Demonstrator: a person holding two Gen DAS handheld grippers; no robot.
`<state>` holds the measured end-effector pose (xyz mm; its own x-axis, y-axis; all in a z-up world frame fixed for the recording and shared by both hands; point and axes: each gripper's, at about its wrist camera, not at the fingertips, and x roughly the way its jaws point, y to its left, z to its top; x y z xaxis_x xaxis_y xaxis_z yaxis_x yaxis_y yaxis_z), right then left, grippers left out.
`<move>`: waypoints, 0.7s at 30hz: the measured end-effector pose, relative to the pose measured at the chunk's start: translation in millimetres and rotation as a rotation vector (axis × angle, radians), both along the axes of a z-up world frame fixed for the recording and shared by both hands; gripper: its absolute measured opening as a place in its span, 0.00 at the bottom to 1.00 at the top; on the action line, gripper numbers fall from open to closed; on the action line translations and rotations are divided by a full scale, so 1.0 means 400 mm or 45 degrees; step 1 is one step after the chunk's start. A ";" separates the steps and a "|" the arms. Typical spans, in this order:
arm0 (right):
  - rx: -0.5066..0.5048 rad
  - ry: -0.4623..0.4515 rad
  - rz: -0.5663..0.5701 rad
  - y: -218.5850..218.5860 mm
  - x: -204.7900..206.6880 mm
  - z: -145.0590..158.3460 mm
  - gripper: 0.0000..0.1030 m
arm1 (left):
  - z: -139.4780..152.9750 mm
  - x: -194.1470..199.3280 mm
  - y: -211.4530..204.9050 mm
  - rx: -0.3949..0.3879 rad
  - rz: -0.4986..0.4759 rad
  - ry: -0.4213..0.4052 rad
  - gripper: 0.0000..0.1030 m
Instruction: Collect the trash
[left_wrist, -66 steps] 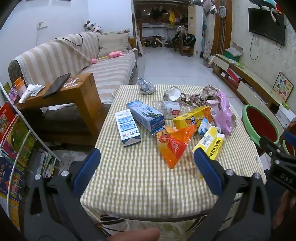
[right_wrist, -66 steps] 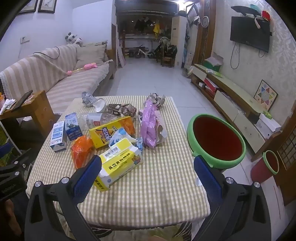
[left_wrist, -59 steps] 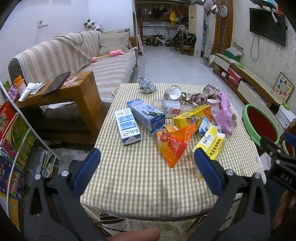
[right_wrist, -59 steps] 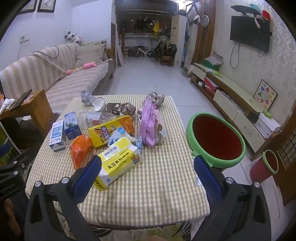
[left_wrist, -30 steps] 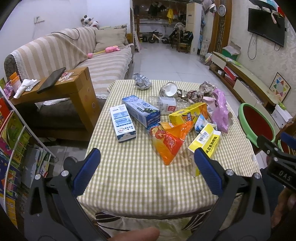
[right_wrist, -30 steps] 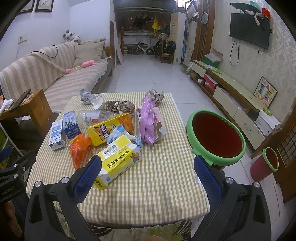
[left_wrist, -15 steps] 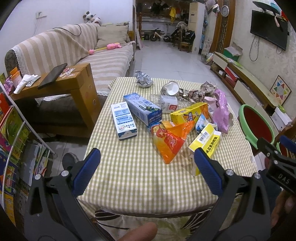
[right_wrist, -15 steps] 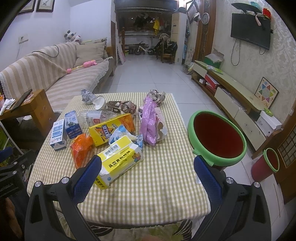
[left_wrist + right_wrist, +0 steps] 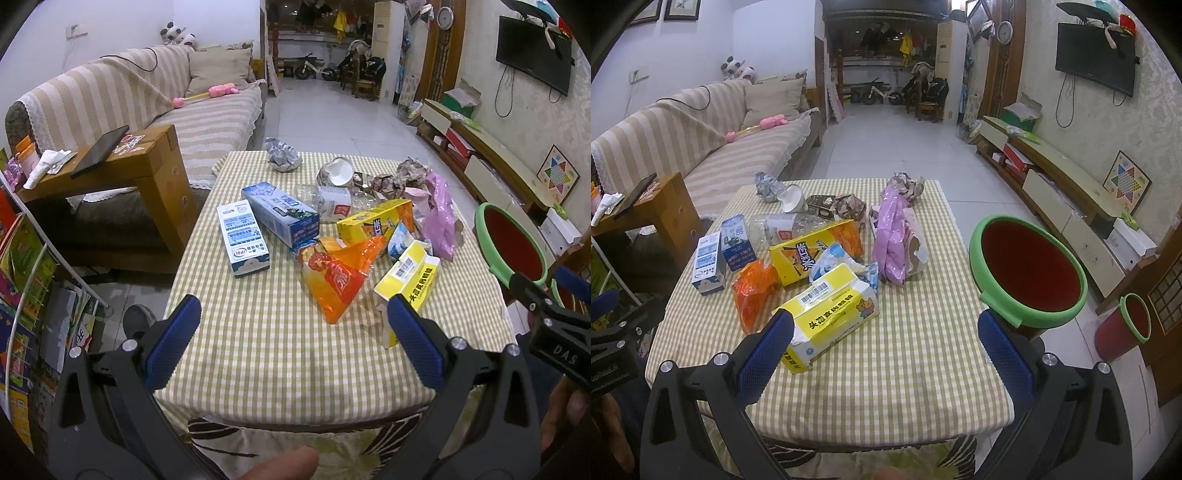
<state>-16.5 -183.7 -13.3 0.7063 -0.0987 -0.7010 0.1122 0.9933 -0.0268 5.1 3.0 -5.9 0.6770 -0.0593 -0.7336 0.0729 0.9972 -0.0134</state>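
Left wrist view
Left gripper (image 9: 293, 332): over the near edge of the counter (image 9: 280, 354), blue fingers (image 9: 173, 345) spread wide, nothing between them.
Counter cloth: green-and-white check, bare along the near edge.
White-and-blue carton (image 9: 242, 238): lying flat toward the left edge.
Blue carton (image 9: 280, 214): just beside it, angled toward the far left corner.
Orange snack bag (image 9: 338, 278): middle of the counter, crumpled, pointing at the near edge.
Yellow box (image 9: 410, 275): near the right edge, barcode up, just beyond the right finger.
Yellow carton (image 9: 375, 225): behind the orange bag, lying on its side.
Pink plastic bag (image 9: 437, 218): along the right edge.
Crumpled foil (image 9: 282, 158): at the far edge.
White cup (image 9: 338, 173): tipped over, near the far edge.
Green-rimmed bin (image 9: 511, 243): off the right edge, red inside.
Right gripper, seen from here: a black frame at the right border; its fingers cannot be judged from this side.

Right wrist view
Right gripper (image 9: 884, 332): over the near right corner of the counter, fingers (image 9: 1006, 354) released and wide, gripping nothing.
Yellow box: torn open at its near end, touching the left finger's tip in this view; real contact cannot be told.
Orange snack bag: left of the yellow box, toward the left edge.
Pink plastic bag: mid-counter, toward the right edge.
Green-rimmed bin: just off the right edge, mouth open and tilted this way.
Small red bin (image 9: 1124, 326): on the floor, farther right.
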 end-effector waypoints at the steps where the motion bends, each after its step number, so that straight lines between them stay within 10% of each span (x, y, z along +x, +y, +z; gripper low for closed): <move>1: 0.001 0.000 0.001 -0.001 0.000 0.000 0.92 | -0.001 0.000 0.001 -0.002 -0.003 0.003 0.97; 21: 0.000 0.011 0.006 0.004 0.002 -0.004 0.92 | -0.009 0.005 0.006 -0.020 0.006 0.018 0.97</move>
